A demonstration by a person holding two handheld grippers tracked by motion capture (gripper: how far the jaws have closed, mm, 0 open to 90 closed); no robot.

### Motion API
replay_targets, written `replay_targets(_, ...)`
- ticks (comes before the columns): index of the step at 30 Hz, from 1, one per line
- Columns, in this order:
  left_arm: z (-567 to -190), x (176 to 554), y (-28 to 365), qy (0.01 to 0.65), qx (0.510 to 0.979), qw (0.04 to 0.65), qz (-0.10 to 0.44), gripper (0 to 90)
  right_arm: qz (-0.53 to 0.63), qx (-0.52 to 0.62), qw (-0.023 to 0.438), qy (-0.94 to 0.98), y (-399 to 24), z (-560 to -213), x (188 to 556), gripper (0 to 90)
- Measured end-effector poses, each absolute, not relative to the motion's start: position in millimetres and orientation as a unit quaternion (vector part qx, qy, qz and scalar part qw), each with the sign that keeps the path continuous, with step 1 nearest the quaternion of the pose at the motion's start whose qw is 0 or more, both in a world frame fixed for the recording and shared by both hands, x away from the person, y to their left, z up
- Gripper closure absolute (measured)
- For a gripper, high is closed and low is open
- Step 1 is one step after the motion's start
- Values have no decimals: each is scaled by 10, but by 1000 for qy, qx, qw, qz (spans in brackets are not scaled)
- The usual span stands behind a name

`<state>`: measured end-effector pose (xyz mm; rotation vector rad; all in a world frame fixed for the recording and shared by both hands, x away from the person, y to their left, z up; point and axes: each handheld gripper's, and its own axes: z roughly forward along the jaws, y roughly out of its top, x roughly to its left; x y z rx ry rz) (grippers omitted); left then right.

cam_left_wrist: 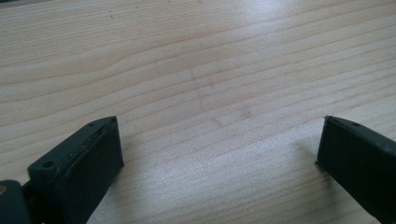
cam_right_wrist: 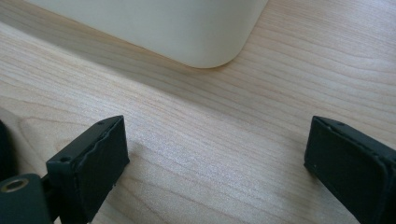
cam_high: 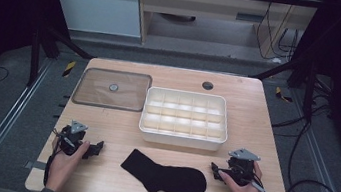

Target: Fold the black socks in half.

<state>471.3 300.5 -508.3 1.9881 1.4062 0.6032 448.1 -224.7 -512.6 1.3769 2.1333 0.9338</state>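
The sock point(cam_high: 166, 174) is plain black. The divided box point(cam_high: 185, 119) is cream-white. The lid point(cam_high: 113, 89) beside it is clear with a brownish tint and a small grey disc at its middle. The table point(cam_high: 252, 107) is pale wood with streaky grain. Both grippers, left gripper point(cam_high: 96, 148) and right gripper point(cam_high: 215, 171), are black.

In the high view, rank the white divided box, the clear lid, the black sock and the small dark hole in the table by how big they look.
1. White divided box
2. Clear lid, a little smaller, though it lies farther from the camera
3. Black sock
4. Dark hole
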Motion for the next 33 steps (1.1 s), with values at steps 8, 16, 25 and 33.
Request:
replay_targets(8,-5036,4669,2918,513,768,330,193,28,336,498,217,769,-2246,-5126,4475,62)
replay_targets(16,-4895,4518,2789,488,791,335,154,48,329,504,215,769,-2249,-5079,4398,200)
replay_targets(25,-4718,4418,2632,467,807,332,142,67,296,501,192,790,-2224,-4965,4245,312)
replay_targets(33,-4639,4454,2495,451,829,308,119,80,275,493,123,816,-2178,-4606,4187,382)
